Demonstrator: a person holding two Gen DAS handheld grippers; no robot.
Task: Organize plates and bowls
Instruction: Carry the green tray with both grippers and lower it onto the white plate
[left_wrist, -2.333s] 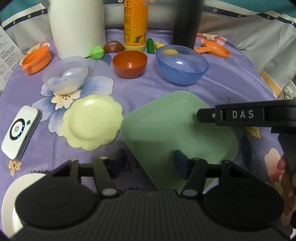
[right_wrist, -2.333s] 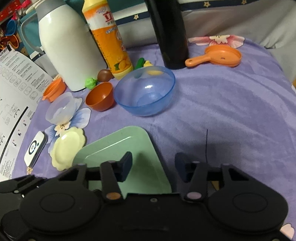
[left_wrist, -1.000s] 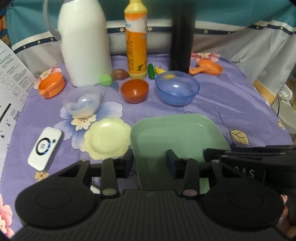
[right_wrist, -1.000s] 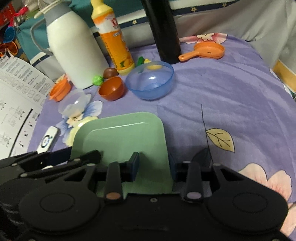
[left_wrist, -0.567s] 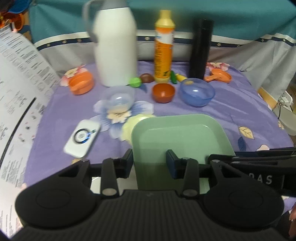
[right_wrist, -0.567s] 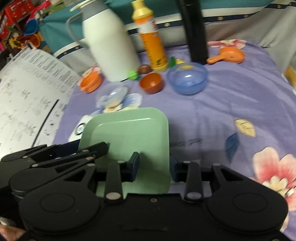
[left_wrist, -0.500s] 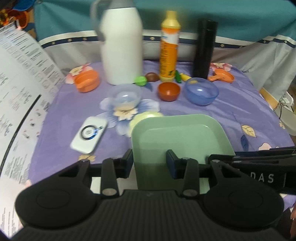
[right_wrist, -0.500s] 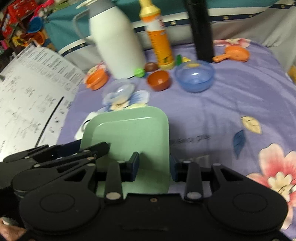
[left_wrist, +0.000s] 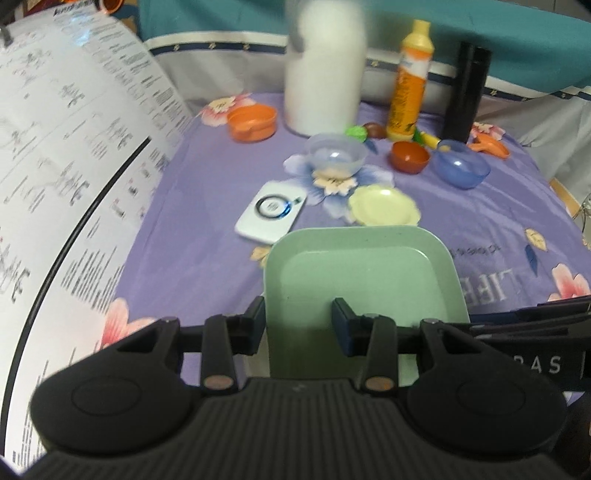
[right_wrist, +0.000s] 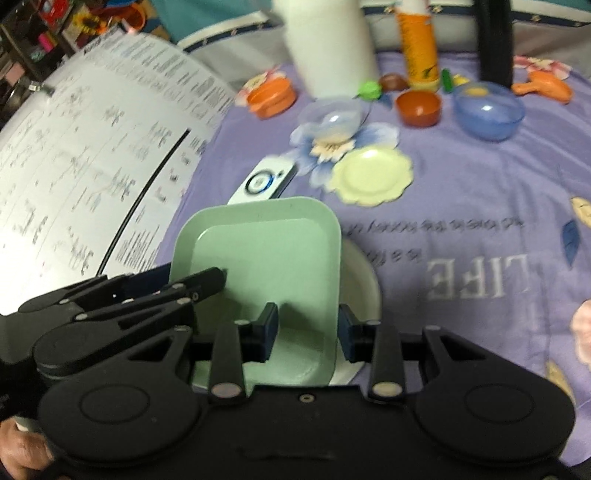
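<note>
Green tray (left_wrist: 364, 273) sits between both grippers, held up over the purple cloth (left_wrist: 207, 192); left gripper (left_wrist: 298, 320) has its jaws clamped across the tray's left rim, one pad outside the rim and one on the tray floor; right gripper (right_wrist: 307, 328) has its jaws clamped across the right rim the same way.

Left view shows the right gripper only as a dark bar at the lower right edge; right view shows the left gripper (right_wrist: 221, 275) whole from the side, its finger tips lying on the tray's left part, and a bit of a hand (right_wrist: 22, 454) at the bottom left corner.

Right view alone shows a white plate (right_wrist: 364, 266) under the tray, its rim peeping out past the tray's right side; in the left view the tray covers that spot.

Both views show, farther back, a yellow plate (left_wrist: 384, 206), a white device (left_wrist: 271, 212) just left of it, a clear bowl (left_wrist: 336, 155), a red bowl (left_wrist: 410, 157) and a blue bowl (left_wrist: 461, 168) in a row, well apart from the tray; a white jug (left_wrist: 323, 66), blurred, an orange bottle (left_wrist: 410, 85) and a black flask (left_wrist: 467, 92) stand behind them; a printed sheet (left_wrist: 66, 155) fills the left side.
</note>
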